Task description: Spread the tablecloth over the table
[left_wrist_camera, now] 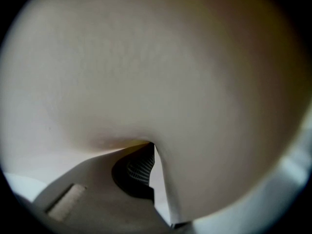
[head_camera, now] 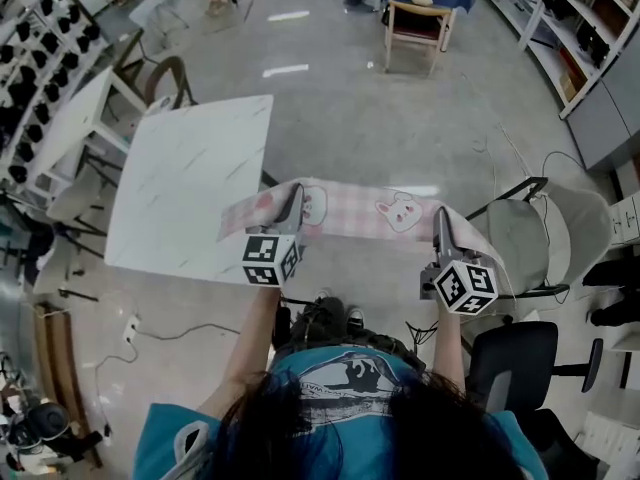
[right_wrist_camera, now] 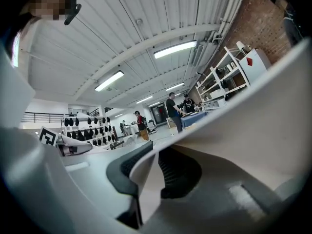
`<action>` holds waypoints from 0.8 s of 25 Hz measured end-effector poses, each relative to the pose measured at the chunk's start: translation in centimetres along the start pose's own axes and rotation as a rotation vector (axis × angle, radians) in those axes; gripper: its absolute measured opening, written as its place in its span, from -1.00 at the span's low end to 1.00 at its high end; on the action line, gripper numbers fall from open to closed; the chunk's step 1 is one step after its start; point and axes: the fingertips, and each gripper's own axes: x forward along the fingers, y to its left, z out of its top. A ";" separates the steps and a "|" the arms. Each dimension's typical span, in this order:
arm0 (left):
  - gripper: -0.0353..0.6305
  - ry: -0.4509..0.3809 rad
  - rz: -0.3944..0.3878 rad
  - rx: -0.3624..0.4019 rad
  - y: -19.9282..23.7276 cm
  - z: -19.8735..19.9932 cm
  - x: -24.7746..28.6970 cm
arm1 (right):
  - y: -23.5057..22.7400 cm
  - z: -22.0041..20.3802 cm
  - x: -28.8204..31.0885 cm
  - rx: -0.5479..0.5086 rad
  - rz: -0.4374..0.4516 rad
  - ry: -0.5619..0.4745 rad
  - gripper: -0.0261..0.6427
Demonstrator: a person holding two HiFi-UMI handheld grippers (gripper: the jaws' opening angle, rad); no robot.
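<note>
Tablecloth [head_camera: 350, 213]: pink checked fabric with rabbit prints, held stretched in a band between the two grippers in front of the person.

Left gripper [head_camera: 293, 196]: jaws closed on the left end of the tablecloth. In the left gripper view the pale fabric [left_wrist_camera: 146, 72] fills nearly the whole frame and runs down into the narrow gap between the jaws of the left gripper [left_wrist_camera: 148, 169].

Right gripper [head_camera: 440, 218]: jaws closed on the right end of the tablecloth. In the right gripper view the dark ribbed pads of the right gripper [right_wrist_camera: 146, 174] stand close together with a pale fold of the fabric [right_wrist_camera: 229, 130] pinched between them.

Desk [head_camera: 180, 178]: square white top with faint grey streaks, at the person's left front. The top is bare except at its near right corner, where the left end of the tablecloth overlaps it in the head view – whether fabric and desk touch there cannot be told.

The rest of the band hangs over the floor [head_camera: 350, 118] – its right end is near a grey chair [head_camera: 530, 233]
</note>
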 end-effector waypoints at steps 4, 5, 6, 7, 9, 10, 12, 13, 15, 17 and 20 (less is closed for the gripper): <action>-0.69 0.008 0.033 -0.012 0.8 0.4 -0.7 | 0.8 0.5 1.2 0.000 0.039 0.000 -0.80; -0.69 0.010 0.042 -0.019 1.1 0.4 -1.0 | 1.0 0.5 1.5 -0.001 0.051 0.000 -0.80; -0.69 0.009 0.050 -0.026 1.1 0.3 -1.0 | 0.9 0.7 1.8 -0.003 0.061 0.000 -0.80; -0.69 0.008 0.057 -0.033 0.9 0.3 -0.8 | 0.6 0.9 2.1 -0.006 0.070 -0.001 -0.80; -0.68 0.008 0.072 -0.043 0.4 0.6 -0.2 | -0.3 1.6 2.9 -0.008 0.085 -0.002 -0.80; -0.68 0.010 0.081 -0.047 0.4 0.8 0.1 | -0.5 2.0 3.5 -0.007 0.093 0.000 -0.80; -0.68 0.012 0.103 -0.056 0.8 0.9 0.5 | -0.7 2.3 5.1 -0.002 0.113 0.009 -0.81; -0.68 0.011 0.111 -0.059 1.3 0.8 0.9 | -0.7 2.2 6.1 -0.001 0.122 0.014 -0.81; -0.68 0.003 0.123 -0.061 2.6 0.6 2.1 | -0.7 2.0 8.5 -0.004 0.136 0.022 -0.81; -0.69 -0.008 0.136 -0.065 3.9 0.6 3.5 | -0.7 2.1 11.0 -0.009 0.148 0.030 -0.81; -0.69 -0.021 0.157 -0.090 5.9 0.6 5.4 | -0.7 2.2 14.6 -0.019 0.163 0.053 -0.81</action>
